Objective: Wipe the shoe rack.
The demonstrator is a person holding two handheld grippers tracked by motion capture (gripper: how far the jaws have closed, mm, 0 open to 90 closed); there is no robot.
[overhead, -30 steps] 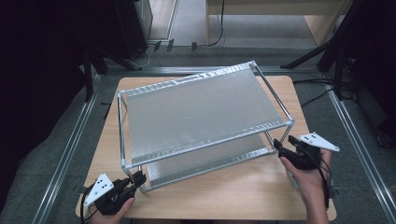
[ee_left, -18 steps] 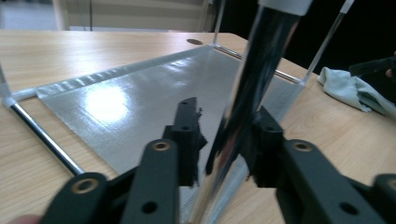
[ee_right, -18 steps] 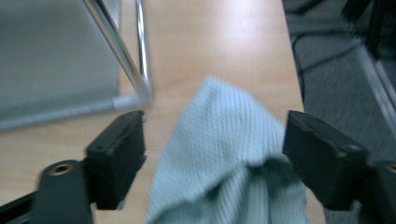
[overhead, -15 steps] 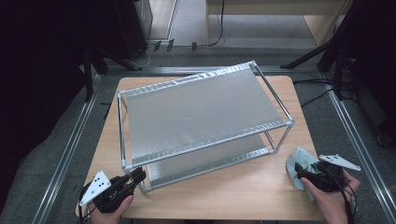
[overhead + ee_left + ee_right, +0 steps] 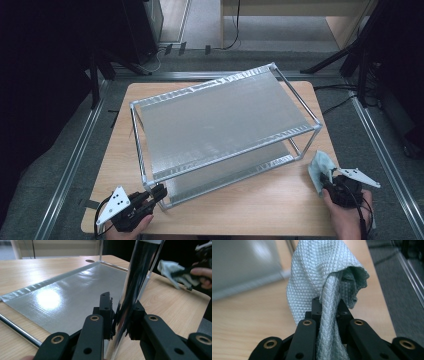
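Pale-green cloth (image 5: 322, 285) clamped in right gripper (image 5: 334, 186), jaws just closed, near-right of rack (image 5: 220, 120). Left gripper (image 5: 152, 194) clamped on rack's near-left post (image 5: 130, 297), bracing. Step: wipe preparation. Next: carry cloth onto shelf.

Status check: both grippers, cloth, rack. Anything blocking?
Left gripper shut on the rack's front corner post. Right gripper, jaws just closed, shut on pale green cloth, beside the rack. Nothing in the way.

Both grippers have black linked fingers (image 5: 105, 312) with brass pivot pins, grey triangular plates and black cables.
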